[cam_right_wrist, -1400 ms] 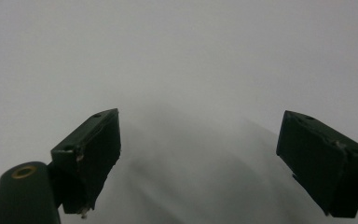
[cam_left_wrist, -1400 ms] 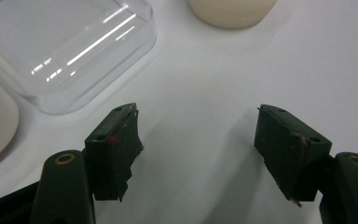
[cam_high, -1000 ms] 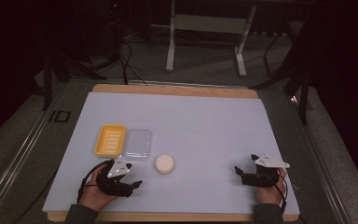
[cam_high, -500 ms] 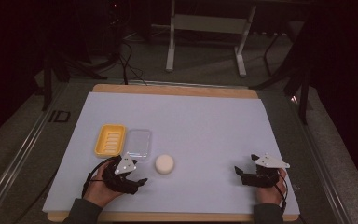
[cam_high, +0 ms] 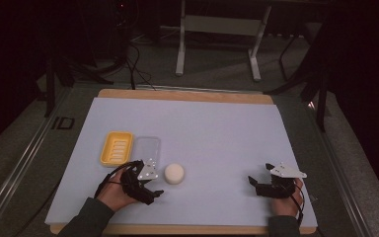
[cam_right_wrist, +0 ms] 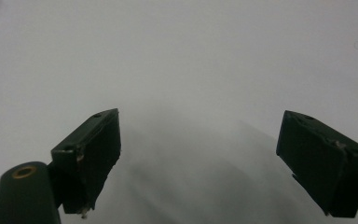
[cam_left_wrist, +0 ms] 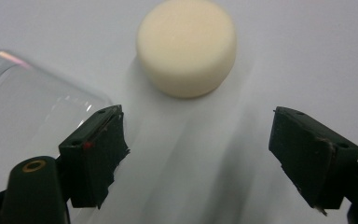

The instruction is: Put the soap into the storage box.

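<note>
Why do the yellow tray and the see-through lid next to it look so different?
The yellow tray is solid yellow with ridges inside; the clear lid is see-through and smooth. The yellow tray sits farther from the round soap than the clear lid. Both are rounded rectangles lying flat, side by side.

Two black grippers are carried, the left gripper and right gripper. Each is topped by a grey three-cornered plate and trailed by a black cable. Behind each left jaw a brass-ringed black knob is seen. Dark sleeves are worn.
</note>
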The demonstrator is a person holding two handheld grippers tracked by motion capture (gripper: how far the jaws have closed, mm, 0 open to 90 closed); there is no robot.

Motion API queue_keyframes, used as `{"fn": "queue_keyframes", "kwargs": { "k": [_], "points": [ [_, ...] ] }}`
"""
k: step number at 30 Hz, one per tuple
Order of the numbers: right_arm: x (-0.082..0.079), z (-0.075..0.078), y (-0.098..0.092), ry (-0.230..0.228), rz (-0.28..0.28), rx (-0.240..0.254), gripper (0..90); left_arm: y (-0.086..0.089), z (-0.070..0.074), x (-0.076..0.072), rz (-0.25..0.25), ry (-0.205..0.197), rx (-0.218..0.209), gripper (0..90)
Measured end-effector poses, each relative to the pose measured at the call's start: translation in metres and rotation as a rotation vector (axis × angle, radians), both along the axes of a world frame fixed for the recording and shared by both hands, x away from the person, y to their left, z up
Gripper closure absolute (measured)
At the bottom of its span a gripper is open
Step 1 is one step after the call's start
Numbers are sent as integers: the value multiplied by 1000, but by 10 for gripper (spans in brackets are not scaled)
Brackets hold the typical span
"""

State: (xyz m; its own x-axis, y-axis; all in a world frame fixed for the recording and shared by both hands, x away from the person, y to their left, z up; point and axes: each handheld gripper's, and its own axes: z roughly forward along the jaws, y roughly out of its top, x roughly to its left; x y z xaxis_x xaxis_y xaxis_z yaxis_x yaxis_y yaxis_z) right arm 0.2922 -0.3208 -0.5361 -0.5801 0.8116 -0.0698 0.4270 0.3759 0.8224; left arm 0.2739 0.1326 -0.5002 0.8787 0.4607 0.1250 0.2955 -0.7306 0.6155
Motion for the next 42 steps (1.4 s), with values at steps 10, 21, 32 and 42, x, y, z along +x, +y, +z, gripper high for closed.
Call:
{"fn": "queue_keyframes", "kwargs": {
  "k": [10, 21, 32, 42],
  "points": [
    [0, 0, 0, 4, -1, 0, 136, -15, 3, 14, -27, 3, 25, 153],
    [0, 0, 0, 4, 0, -3, 136, -29, 8, 26, -56, -5, 46, 101],
    [0, 0, 0, 4, -1, 0, 136, -46, 6, 35, -103, 20, 62, 38],
    [0, 0, 0, 4, 1, -2, 136, -58, -1, 49, -122, 68, 100, 30]
  ]
}}
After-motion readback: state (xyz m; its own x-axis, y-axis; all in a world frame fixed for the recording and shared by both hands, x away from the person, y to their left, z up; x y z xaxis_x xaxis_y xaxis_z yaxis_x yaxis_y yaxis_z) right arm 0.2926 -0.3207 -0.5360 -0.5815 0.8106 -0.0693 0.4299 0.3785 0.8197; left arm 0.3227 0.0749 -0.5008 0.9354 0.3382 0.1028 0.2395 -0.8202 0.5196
